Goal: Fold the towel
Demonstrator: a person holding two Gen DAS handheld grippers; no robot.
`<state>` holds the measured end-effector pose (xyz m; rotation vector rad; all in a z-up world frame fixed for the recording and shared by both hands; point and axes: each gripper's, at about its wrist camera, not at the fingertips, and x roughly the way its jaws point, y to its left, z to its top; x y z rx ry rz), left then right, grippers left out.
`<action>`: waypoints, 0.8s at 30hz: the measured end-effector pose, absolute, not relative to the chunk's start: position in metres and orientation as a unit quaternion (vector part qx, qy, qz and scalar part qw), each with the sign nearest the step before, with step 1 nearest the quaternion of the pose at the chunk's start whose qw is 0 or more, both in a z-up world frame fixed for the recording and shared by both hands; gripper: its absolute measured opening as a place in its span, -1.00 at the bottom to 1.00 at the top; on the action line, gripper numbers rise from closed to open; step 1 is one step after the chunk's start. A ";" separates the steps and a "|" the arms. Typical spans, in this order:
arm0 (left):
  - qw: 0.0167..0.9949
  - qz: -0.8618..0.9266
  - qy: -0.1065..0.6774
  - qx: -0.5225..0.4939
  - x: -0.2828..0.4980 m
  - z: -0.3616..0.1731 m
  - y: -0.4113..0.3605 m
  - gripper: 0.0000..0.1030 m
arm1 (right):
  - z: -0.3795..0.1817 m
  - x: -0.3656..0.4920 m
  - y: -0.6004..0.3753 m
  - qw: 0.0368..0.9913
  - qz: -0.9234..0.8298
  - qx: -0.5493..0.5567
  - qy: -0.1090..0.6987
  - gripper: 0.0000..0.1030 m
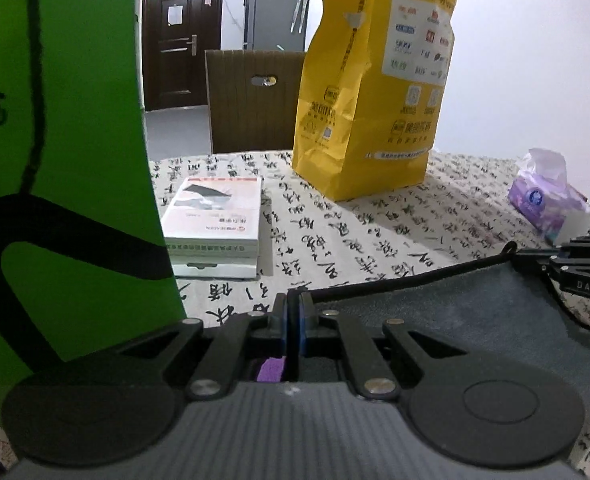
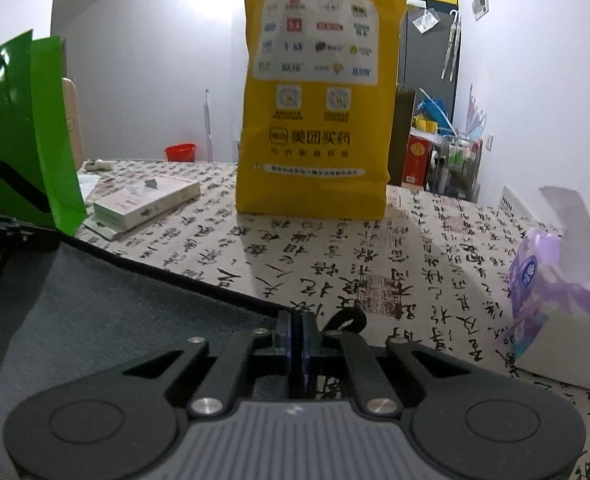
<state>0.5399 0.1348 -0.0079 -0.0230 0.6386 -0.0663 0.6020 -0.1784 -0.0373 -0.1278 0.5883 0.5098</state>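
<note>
Left wrist view: the left gripper [image 1: 294, 312] is closed on one corner of the towel [image 1: 455, 312], its jaws pressed together over the black-corded hem. From there the towel's far edge runs to the right, rising slightly, to the right gripper [image 1: 551, 260], which pinches the other corner. In the right wrist view the right gripper [image 2: 295, 332] is likewise clamped shut on the towel [image 2: 95, 304], with a small black hanging loop [image 2: 349, 320] just beside its jaws, and the hem stretches leftward to the left gripper [image 2: 27, 236]. So the held edge lies across the table [image 2: 375, 256], side to side, between the two grippers. The towel is dark grey with a fine, slightly fuzzy nap and a thick black border.

Beyond it, on the calligraphy-printed tablecloth, lies a white box [image 1: 215, 220] to the left near a green bag [image 1: 63, 160]. A tissue pack [image 2: 555, 300] sits to the right. Farther back stands a tall yellow paper bag [image 2: 315, 100].
</note>
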 end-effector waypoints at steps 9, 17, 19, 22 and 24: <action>0.949 -0.001 0.316 0.006 0.535 -0.018 0.140 0.51 | -0.039 0.612 -0.206 0.931 0.217 0.001 0.293 0.16; 0.951 0.008 0.310 -0.012 0.518 -0.009 0.137 0.87 | -0.031 0.595 -0.210 0.931 0.219 0.008 0.291 0.50; 0.950 0.010 0.312 -0.015 0.514 -0.007 0.136 0.87 | -0.028 0.587 -0.209 0.931 0.220 0.001 0.291 0.51; 0.951 0.010 0.310 -0.015 0.505 0.000 0.134 0.90 | -0.022 0.576 -0.210 0.931 0.220 -0.005 0.291 0.52; 0.951 0.012 0.308 -0.012 0.498 0.005 0.132 0.93 | -0.017 0.567 -0.210 0.931 0.221 -0.009 0.289 0.53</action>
